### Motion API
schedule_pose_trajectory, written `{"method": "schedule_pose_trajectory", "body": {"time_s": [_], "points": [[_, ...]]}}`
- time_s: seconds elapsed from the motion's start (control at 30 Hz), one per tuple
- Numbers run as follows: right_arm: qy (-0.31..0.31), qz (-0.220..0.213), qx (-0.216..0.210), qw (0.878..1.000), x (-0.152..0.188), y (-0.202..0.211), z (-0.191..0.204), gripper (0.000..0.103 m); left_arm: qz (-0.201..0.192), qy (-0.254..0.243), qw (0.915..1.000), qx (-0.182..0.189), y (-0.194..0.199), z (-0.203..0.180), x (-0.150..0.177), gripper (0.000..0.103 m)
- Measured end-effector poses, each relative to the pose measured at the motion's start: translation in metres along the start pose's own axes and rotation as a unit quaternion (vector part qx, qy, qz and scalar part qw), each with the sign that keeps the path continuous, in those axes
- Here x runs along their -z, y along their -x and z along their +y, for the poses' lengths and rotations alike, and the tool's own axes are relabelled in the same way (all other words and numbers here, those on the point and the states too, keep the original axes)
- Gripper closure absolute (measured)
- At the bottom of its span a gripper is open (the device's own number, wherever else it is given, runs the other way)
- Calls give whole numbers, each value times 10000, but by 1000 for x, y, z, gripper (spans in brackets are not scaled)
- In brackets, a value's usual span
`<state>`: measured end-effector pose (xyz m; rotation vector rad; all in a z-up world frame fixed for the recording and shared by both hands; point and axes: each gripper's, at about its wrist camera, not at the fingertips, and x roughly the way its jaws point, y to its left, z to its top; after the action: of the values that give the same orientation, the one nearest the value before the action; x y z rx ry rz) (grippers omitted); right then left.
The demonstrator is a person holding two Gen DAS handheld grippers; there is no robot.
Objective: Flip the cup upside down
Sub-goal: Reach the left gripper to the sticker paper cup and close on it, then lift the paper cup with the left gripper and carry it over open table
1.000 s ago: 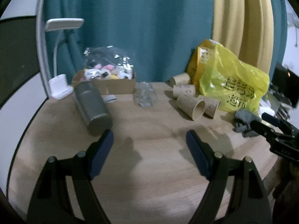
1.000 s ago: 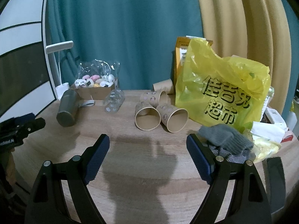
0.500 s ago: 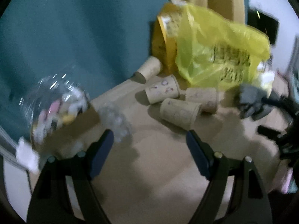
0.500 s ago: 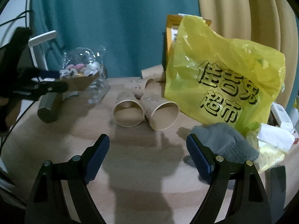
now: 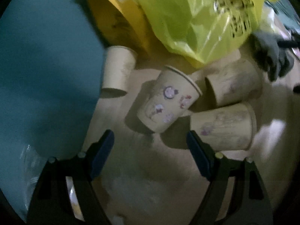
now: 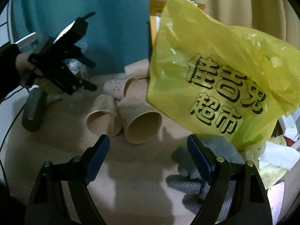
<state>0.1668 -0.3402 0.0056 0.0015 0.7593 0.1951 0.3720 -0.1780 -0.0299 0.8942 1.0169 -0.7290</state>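
Note:
Several tan paper cups lie on their sides on the wooden table. In the left wrist view a stickered cup (image 5: 168, 101) lies just beyond my open, empty left gripper (image 5: 150, 150), with another cup (image 5: 225, 127) by the right finger, one behind (image 5: 234, 84) and one at the back (image 5: 118, 69). In the right wrist view two cups face me, mouths open (image 6: 103, 118) (image 6: 140, 123), just beyond my open, empty right gripper (image 6: 148, 150). The left gripper (image 6: 90, 75) hovers above the cups at the left.
A big yellow plastic bag (image 6: 215, 78) stands right of the cups, against an orange box (image 5: 120, 18). A grey glove (image 6: 211, 150) lies by my right finger. A dark flask (image 6: 33, 110) lies at the left. A teal curtain hangs behind the table.
My left gripper has swung right and closed in on the cups, tilting as it went. My right gripper has moved forward toward the two front cups. Both stay open.

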Motion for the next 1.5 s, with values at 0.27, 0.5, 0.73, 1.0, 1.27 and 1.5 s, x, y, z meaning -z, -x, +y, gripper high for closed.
{"method": "schedule_pose_trajectory", "body": {"time_s": [0.27, 0.5, 0.73, 1.0, 1.27, 1.5], "points": [[-156, 117, 1, 9998, -6, -20, -9, 16, 135, -421, 9989, 127, -34, 19, -13, 23], [-218, 198, -85, 9995, -3, -31, -15, 16, 42, -823, 9957, 432, -40, 12, -23, 23], [-280, 139, -105, 9995, 0, -26, -21, 16, 78, -864, 9953, 432, -56, 11, -37, 45], [-359, 66, -99, 9993, 3, -14, -22, 16, -196, -724, 9969, 255, -44, 2, -30, 46], [-269, -82, -168, 9995, 3, 4, -16, 16, -634, -191, 9977, 118, 7, -1, -10, 46], [-129, -292, -203, 9993, 8, 38, -7, 16, -931, 207, 9954, 137, 80, -19, 31, 46]]}}
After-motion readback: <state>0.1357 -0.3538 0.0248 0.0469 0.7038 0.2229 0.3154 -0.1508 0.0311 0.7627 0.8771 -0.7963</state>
